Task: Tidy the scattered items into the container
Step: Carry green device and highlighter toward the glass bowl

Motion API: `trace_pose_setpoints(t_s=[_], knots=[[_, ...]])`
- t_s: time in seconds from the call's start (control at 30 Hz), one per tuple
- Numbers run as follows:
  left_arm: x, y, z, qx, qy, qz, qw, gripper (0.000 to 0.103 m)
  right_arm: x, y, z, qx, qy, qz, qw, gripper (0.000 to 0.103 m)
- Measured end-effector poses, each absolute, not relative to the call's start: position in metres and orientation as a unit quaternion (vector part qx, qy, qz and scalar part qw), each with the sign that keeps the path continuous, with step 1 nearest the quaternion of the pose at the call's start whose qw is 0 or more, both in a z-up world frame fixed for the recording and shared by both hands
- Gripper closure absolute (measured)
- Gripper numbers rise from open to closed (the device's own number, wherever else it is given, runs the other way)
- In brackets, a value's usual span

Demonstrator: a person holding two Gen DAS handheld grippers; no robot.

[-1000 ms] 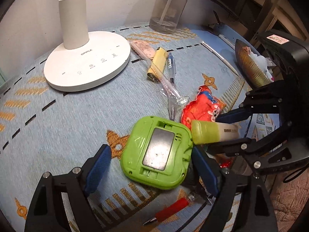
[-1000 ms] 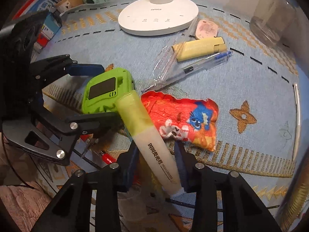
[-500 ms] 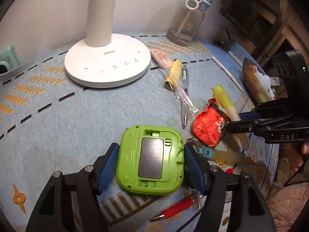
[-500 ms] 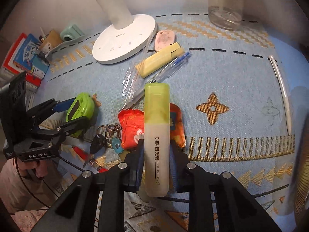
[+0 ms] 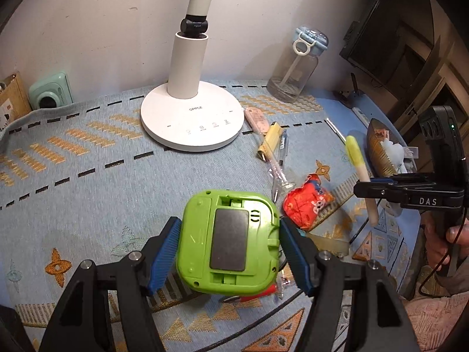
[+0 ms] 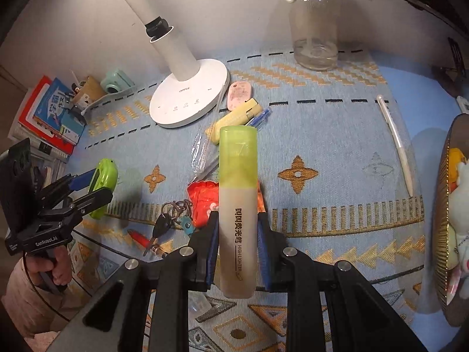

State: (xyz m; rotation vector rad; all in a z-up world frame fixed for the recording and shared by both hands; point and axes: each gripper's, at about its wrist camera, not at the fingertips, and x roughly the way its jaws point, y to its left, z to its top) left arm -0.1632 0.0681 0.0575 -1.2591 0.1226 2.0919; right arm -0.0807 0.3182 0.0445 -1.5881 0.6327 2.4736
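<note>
My left gripper [image 5: 228, 252] is shut on a green square gadget [image 5: 231, 240], back side up, held above the blue cloth; it also shows in the right wrist view [image 6: 102, 184]. My right gripper [image 6: 237, 234] is shut on a yellow-green highlighter [image 6: 238, 205], lifted and pointing forward; it also shows in the left wrist view [image 5: 359, 170]. The container, a gold-rimmed bowl [image 6: 442, 264] with a plush toy in it, is at the right edge and shows in the left wrist view [image 5: 381, 152]. A red snack packet [image 5: 307, 205], keys [image 6: 173, 220] and a red pen [image 6: 140, 238] lie on the cloth.
A white lamp base [image 5: 192, 120] stands at the back centre, a clear water bottle [image 6: 315, 29] behind. A pink eraser [image 6: 239, 95], yellow marker [image 6: 234, 118], blue pen [image 5: 283, 146] and white pen [image 6: 394, 143] lie scattered. Books [image 6: 49, 114] and a mint camera [image 5: 49, 95] are at left.
Both grippers have risen from the cloth with their loads. The green gadget is higher and the highlighter has moved right, toward the bowl.
</note>
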Motion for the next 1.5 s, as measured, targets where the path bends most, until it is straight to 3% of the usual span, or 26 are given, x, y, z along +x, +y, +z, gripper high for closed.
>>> trace_pose_setpoints(t_s=[0.77, 1.5], knots=[[-0.099, 0.242, 0.148, -0.404, 0.099, 0.801, 0.430, 0.038, 0.024, 0.418, 0.108, -0.457, 0.238, 0.849, 0.117, 0.078], [-0.043, 0.399, 0.137, -0.412, 0.124, 0.738, 0.520, 0.038, 0.105, 0.535, 0.112, -0.442, 0.279, 0.828, 0.201, 0.078]])
